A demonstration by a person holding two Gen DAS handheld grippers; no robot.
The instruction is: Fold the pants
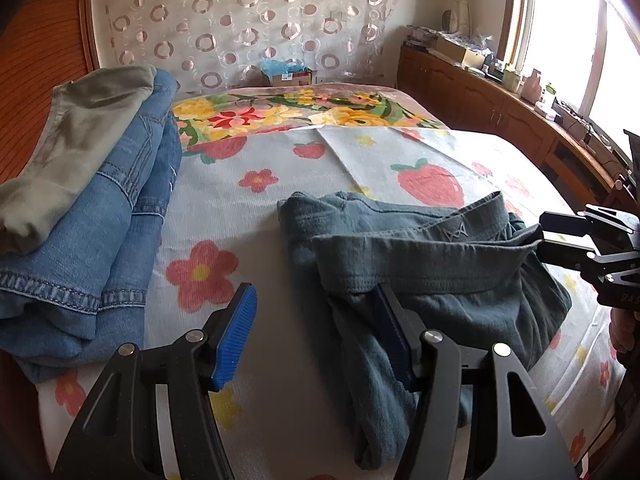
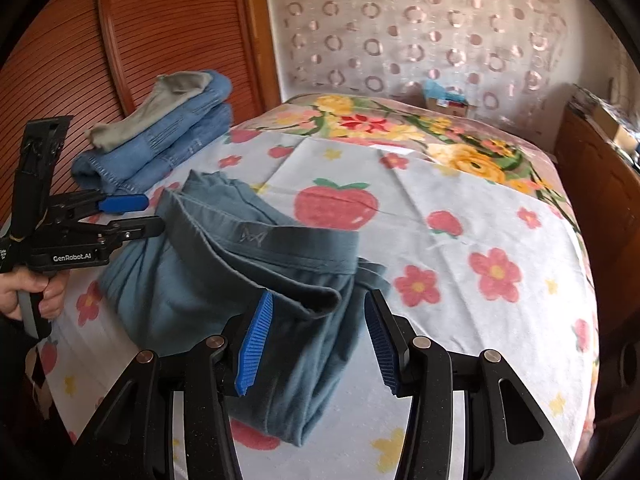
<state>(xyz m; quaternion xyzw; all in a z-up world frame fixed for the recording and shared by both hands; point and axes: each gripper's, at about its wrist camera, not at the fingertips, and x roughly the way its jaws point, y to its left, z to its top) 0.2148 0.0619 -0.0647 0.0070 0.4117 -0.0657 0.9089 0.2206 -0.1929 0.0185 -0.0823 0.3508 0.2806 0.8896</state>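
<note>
The bed point(image 1: 360, 168) fills both views; folded jeans point(image 1: 100, 240) are stacked at upper left, likely finished. The teal pants point(image 1: 420, 264) lie bunched at centre, waistband on top. The left gripper point(image 1: 316, 320) and right gripper point(image 2: 318, 322) both stand released, straddling opposite waistband ends, seemingly to pinch them.
</note>
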